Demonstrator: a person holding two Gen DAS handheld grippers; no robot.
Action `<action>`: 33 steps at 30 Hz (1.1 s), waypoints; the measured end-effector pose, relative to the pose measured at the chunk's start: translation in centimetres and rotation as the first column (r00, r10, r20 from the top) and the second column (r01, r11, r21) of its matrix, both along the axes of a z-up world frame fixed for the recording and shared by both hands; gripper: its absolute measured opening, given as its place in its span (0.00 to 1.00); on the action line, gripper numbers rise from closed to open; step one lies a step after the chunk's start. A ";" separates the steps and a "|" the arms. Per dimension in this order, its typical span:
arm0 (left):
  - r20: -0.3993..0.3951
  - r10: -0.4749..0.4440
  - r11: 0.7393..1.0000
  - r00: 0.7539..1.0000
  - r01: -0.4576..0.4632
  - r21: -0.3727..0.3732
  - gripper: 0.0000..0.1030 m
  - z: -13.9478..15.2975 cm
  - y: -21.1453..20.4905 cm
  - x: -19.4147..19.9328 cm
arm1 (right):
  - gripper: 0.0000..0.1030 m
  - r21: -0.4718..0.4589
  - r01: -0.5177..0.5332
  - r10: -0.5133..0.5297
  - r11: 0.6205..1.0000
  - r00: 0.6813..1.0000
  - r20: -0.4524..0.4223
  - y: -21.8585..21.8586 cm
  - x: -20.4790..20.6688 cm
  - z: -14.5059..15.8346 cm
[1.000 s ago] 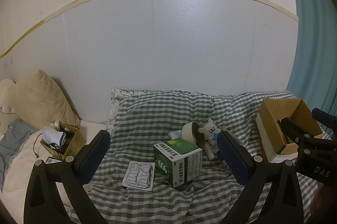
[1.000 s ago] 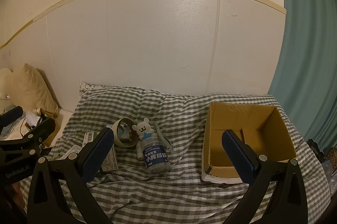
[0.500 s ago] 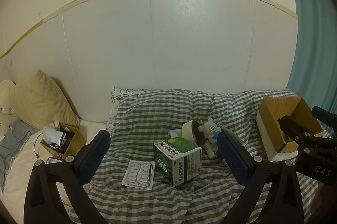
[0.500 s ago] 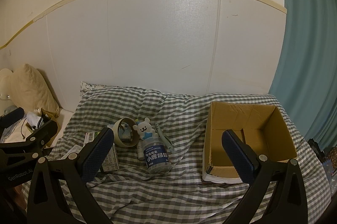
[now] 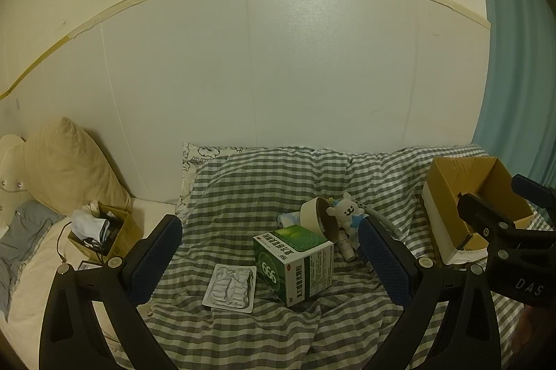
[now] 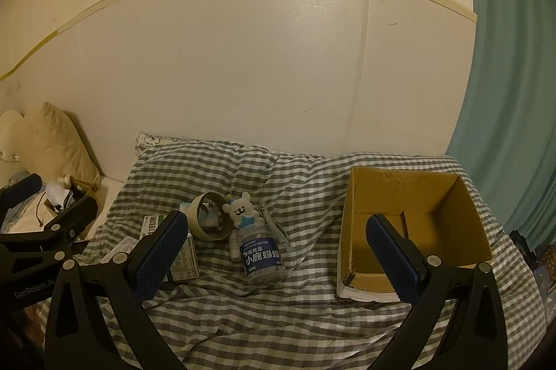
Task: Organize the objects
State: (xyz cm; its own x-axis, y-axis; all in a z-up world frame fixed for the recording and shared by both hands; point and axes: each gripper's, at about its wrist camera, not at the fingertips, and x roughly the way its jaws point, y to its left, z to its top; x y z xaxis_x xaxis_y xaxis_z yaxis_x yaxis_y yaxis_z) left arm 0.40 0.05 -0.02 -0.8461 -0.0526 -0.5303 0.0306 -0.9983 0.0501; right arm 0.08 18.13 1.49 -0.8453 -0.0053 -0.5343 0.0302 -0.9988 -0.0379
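While both grippers hang spread apart, empty, the green box [image 5: 293,264] lies ahead of the left gripper [image 5: 269,260].

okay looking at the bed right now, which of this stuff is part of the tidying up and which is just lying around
Part of the job:
green medicine box
blister pack
tape roll
bear-topped bottle
open cardboard box, the likely destination

Just lying about:
cream pillow
small box of clutter
checked blanket
curtain
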 end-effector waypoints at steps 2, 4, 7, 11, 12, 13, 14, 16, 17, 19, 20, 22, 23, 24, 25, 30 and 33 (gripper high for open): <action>0.002 -0.003 1.000 1.000 0.004 -0.010 1.00 0.0 -0.1 0.0 | 1.00 0.001 -0.004 0.004 1.000 1.000 0.001 -0.1 0.1 0.0; 0.008 -0.004 1.000 1.000 0.004 -0.015 1.00 0.1 -0.3 0.1 | 1.00 0.002 -0.008 0.008 1.000 1.000 0.003 -0.2 0.1 0.2; 0.019 -0.008 1.000 1.000 0.008 -0.011 1.00 0.3 -0.9 0.2 | 1.00 0.004 -0.020 0.020 1.000 1.000 0.003 -0.5 0.3 0.4; 0.032 -0.009 1.000 0.999 0.009 -0.012 1.00 0.3 -1.7 0.2 | 1.00 0.014 -0.028 0.028 1.000 1.000 0.007 -0.9 0.5 0.6; 0.038 -0.009 1.000 0.999 0.009 -0.012 1.00 0.2 -2.0 0.1 | 1.00 0.017 -0.031 0.031 0.999 0.999 0.009 -1.1 0.5 0.6; 0.043 -0.007 1.000 0.999 0.007 -0.012 1.00 0.1 -2.2 0.1 | 1.00 0.020 -0.035 0.035 0.999 0.999 0.012 -1.2 0.5 0.5; 0.052 -0.005 1.000 0.999 0.006 -0.012 1.00 -0.1 -2.5 -0.1 | 1.00 0.021 -0.039 0.039 0.999 0.999 0.015 -1.4 0.5 0.4; 0.069 0.001 1.000 0.998 0.000 -0.011 1.00 -0.6 -3.1 -0.4 | 1.00 0.022 -0.050 0.049 0.998 0.998 0.029 -1.8 0.4 0.0; 0.076 0.002 1.000 0.997 -0.001 -0.009 1.00 -0.9 -3.3 -0.6 | 1.00 0.022 -0.053 0.052 0.998 0.998 0.035 -1.8 0.3 -0.1; 0.100 0.014 1.000 0.995 -0.013 -0.006 1.00 -1.7 -4.0 -1.2 | 1.00 0.020 -0.063 0.062 0.998 0.996 0.057 -2.0 0.0 -0.8; 0.118 0.022 1.000 0.993 -0.021 -0.010 1.00 -2.3 -4.5 -1.6 | 1.00 0.020 -0.068 0.066 0.998 0.996 0.067 -2.1 -0.3 -1.2; 0.147 0.039 0.999 0.988 -0.036 -0.022 1.00 -3.4 -5.1 -2.2 | 1.00 0.018 -0.078 0.076 0.997 0.992 0.097 -2.2 -0.8 -2.2; 0.172 0.050 0.998 0.984 -0.045 -0.033 1.00 -4.3 -5.6 -2.7 | 1.00 0.016 -0.083 0.080 0.996 0.990 0.112 -2.3 -1.2 -2.8; 0.189 0.060 0.998 0.980 -0.053 -0.041 1.00 -5.1 -5.9 -3.0 | 1.00 0.011 -0.088 0.086 0.996 0.988 0.130 -2.3 -1.5 -3.4; 0.207 0.068 0.997 0.976 -0.059 -0.050 1.00 -5.9 -6.2 -3.4 | 1.00 0.005 -0.092 0.091 0.996 0.985 0.148 -2.3 -1.9 -4.1; 0.330 0.111 0.992 0.938 -0.083 -0.097 1.00 -10.7 -8.0 -5.1 | 1.00 0.009 -0.099 0.094 0.995 0.970 0.225 -2.5 -3.7 -7.5; 0.397 0.096 0.995 0.913 -0.075 -0.068 1.00 -12.7 -8.6 -5.9 | 1.00 0.003 -0.107 0.102 0.994 0.959 0.265 -2.6 -4.9 -9.3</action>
